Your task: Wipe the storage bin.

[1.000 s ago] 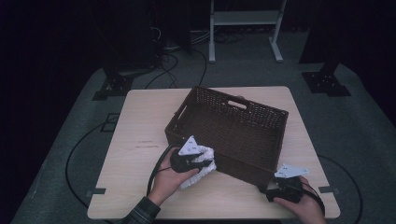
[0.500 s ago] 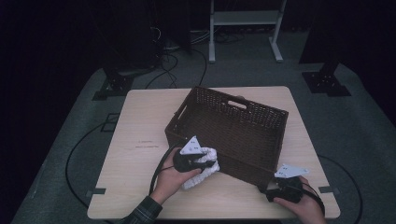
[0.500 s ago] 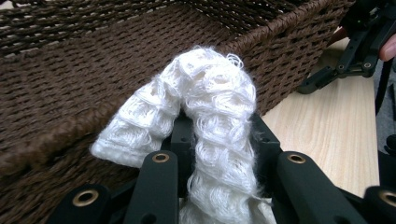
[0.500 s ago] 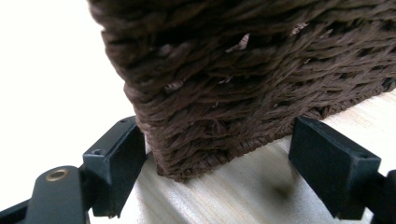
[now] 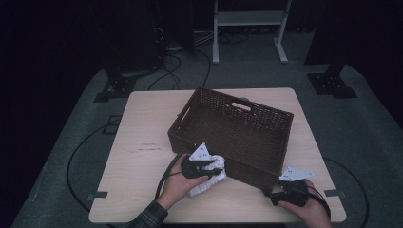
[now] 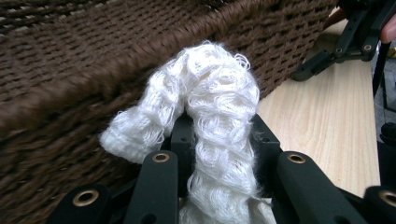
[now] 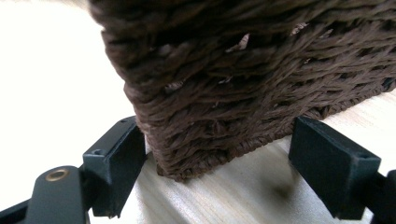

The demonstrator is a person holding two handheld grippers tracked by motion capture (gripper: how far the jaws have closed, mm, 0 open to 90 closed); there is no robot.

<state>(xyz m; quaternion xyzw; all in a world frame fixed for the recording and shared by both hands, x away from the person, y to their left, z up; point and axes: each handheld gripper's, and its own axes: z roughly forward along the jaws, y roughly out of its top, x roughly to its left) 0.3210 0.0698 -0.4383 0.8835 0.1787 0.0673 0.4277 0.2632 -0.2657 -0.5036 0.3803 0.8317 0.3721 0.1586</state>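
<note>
A white knitted cloth hangs from my left gripper, which is shut on it just outside the near wall of the brown wicker basket. In the left gripper view the cloth loops up between the jaws of the left gripper, close against the basket. My right gripper rests on the table at the basket's near right corner. Its jaws stand open around that basket corner, with the right gripper straddling it; one pad sits beside the weave and the other is apart.
The basket stands at an angle on a light wooden table and looks empty inside. Cables trail off the table's left side onto the grey floor. A white rack stands behind.
The left gripper with the cloth has edged slightly right along the basket's near wall. The right gripper has stayed put.
</note>
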